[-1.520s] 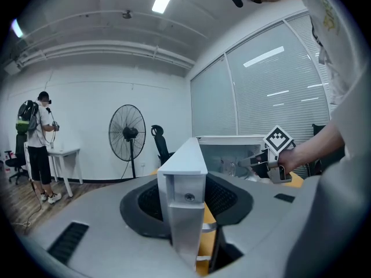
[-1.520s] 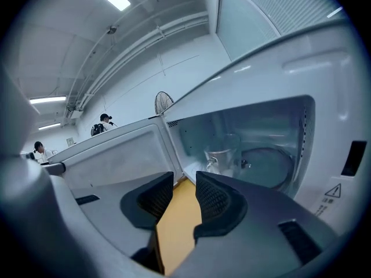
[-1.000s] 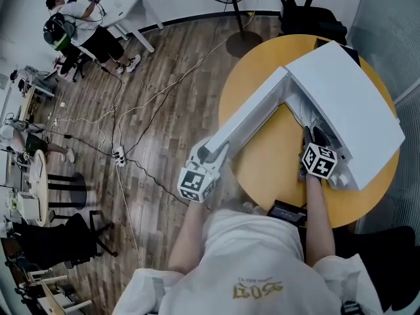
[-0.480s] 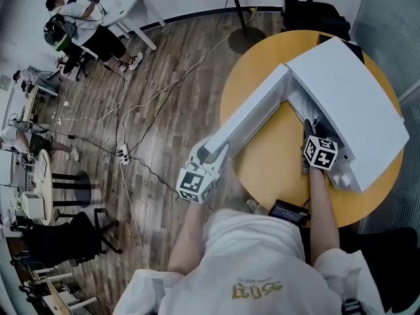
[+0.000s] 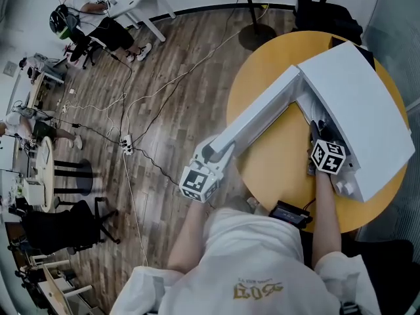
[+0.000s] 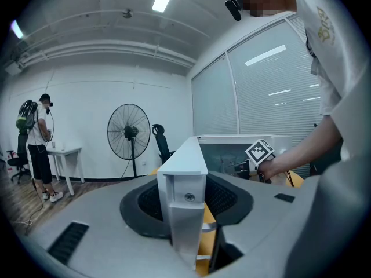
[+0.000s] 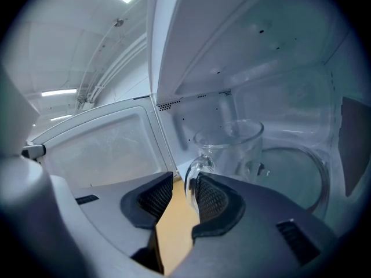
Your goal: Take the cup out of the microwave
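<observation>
No word or number reads cleanly; the nearest thing to a text is a gold print (image 5: 259, 289) on the chest of the person's white shirt (image 5: 262, 248), seen upside down in the head view, its stylised letters too distorted to spell out; the same print (image 6: 325, 23) shows on the shirt in the left gripper view, turned sideways and small, also unreadable; square black-and-white markers, patterns and not letters, stand on the cube (image 5: 199, 183) of the left gripper (image 5: 213, 155) and on the cube (image 5: 328, 157) of the right gripper (image 5: 319, 133); one such marker also faces the left gripper view.
</observation>
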{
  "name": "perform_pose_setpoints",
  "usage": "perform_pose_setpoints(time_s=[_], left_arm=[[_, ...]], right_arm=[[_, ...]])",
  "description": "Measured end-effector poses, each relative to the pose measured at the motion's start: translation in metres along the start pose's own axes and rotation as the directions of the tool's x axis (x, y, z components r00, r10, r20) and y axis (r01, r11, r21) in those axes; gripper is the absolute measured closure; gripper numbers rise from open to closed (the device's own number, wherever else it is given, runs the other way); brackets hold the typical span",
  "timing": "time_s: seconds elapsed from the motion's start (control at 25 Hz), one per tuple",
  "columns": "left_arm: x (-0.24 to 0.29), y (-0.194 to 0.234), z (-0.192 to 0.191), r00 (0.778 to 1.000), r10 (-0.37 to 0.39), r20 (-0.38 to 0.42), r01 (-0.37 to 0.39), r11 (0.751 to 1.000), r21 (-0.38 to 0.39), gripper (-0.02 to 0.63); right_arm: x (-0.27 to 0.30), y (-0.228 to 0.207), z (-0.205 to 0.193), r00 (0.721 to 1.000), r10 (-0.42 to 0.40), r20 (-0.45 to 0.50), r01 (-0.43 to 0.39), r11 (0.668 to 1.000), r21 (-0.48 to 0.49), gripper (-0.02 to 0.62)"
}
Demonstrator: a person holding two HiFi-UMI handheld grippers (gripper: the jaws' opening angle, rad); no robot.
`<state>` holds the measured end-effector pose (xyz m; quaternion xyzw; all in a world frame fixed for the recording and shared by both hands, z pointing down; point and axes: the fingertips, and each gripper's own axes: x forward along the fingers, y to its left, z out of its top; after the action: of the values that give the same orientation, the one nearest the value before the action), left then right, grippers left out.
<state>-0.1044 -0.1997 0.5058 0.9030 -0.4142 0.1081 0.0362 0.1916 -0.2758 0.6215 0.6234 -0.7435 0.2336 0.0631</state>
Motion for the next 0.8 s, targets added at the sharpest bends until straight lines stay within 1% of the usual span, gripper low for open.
perform_pose_setpoints(time_s=[0.16,0.36,0.48,0.64,0.8], left_arm=[[-0.0067,0.0021,0.0011,1.000,0.005,-0.001,-0.005,1.000,-0.003,0.431],[-0.0060,-0.0001,0.0039,1.000,0.000,-0.001,0.000,1.000,0.003,0.431],[-0.0017,-0.0001,0.0022,1.000,0.004,-0.005,-0.004,1.000,-0.002,0.431],[-0.0022,-0.0005,0.0011,1.000,0.004,-0.004,-0.004,1.000,-0.002,0.431],[-0.0014,-0.0010,0.0006,1.000,0.004,-0.001,-0.004,1.000,0.001,0.431]], right_arm=[[-0.0002,0.0056,0.0026,1.000,-0.002,0.015,0.002,1.000,-0.013,0.492],[0.0007,0.0010,0.0040,1.000,-0.018,0.025,0.019,1.000,-0.022,0.557],[0.0045,-0.0020,0.0031,1.000,-0.012,0.026,0.013,0.999,-0.040,0.558],[0.0049,0.0003,0.0025,1.000,0.000,0.023,0.002,0.995,-0.097,0.566],[0.0059,0.0017,0.0031,1.000,-0.004,0.025,0.008,0.989,-0.148,0.569]])
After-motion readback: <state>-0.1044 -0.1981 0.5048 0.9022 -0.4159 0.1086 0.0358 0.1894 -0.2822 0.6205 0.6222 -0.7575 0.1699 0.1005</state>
